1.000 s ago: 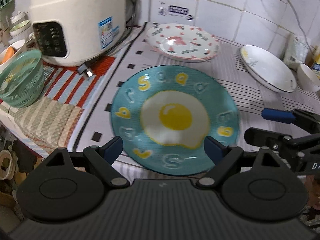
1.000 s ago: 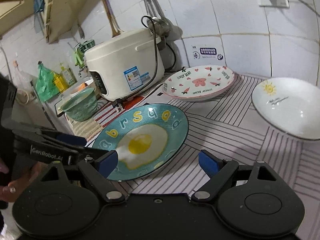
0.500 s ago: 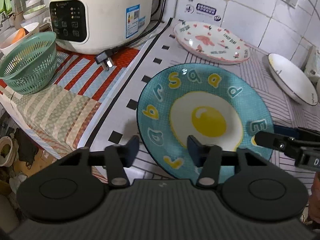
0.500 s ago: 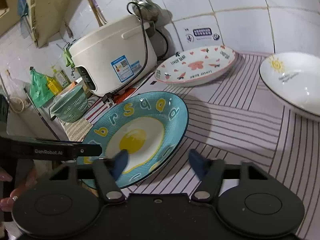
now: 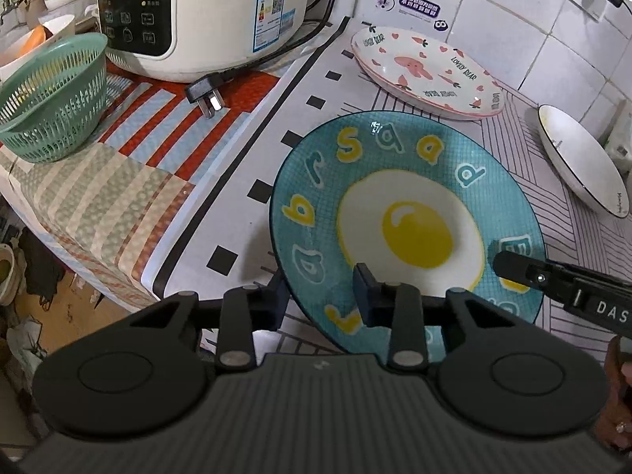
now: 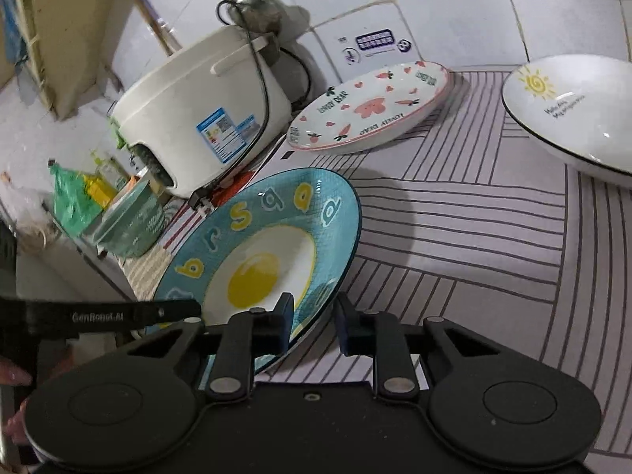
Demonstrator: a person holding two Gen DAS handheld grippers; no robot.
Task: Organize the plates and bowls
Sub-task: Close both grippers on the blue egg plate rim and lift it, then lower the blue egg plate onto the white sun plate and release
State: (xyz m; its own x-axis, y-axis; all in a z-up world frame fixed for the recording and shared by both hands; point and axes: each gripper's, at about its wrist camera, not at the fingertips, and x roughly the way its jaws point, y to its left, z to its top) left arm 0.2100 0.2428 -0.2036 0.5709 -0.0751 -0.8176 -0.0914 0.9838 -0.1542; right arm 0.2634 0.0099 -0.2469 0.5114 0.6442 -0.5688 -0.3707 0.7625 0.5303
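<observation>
The left gripper (image 5: 320, 296) straddles the near-left rim of the blue egg plate (image 5: 410, 213), one finger outside the rim and one over the plate face; the jaws are narrowed around the edge, though whether the pads actually bear on it cannot be confirmed. The right gripper (image 6: 314, 324) does likewise at the plate's near-right rim, one finger above the face, one beyond the edge, with a gap visible on the outer side. From the right wrist view the plate (image 6: 272, 252) sits tilted, its far edge raised off the striped mat (image 6: 454, 237), so it appears at least partly carried.

Ahead of both grippers lies the pink heart plate (image 5: 426, 71), flat on the mat. Ahead and to the right of them rests the white sun plate (image 6: 572, 110). To the left of the left gripper stand the rice cooker (image 5: 205, 12) and a green basket (image 5: 51, 98).

Assessment: the plate is glazed ceramic, rigid, moderately heavy, slick and breakable. A rim pinch is the only practical hold; two opposed rim grips should limit tipping. Risk noted: slippage on glaze, and chipping if set down hard on another plate.
</observation>
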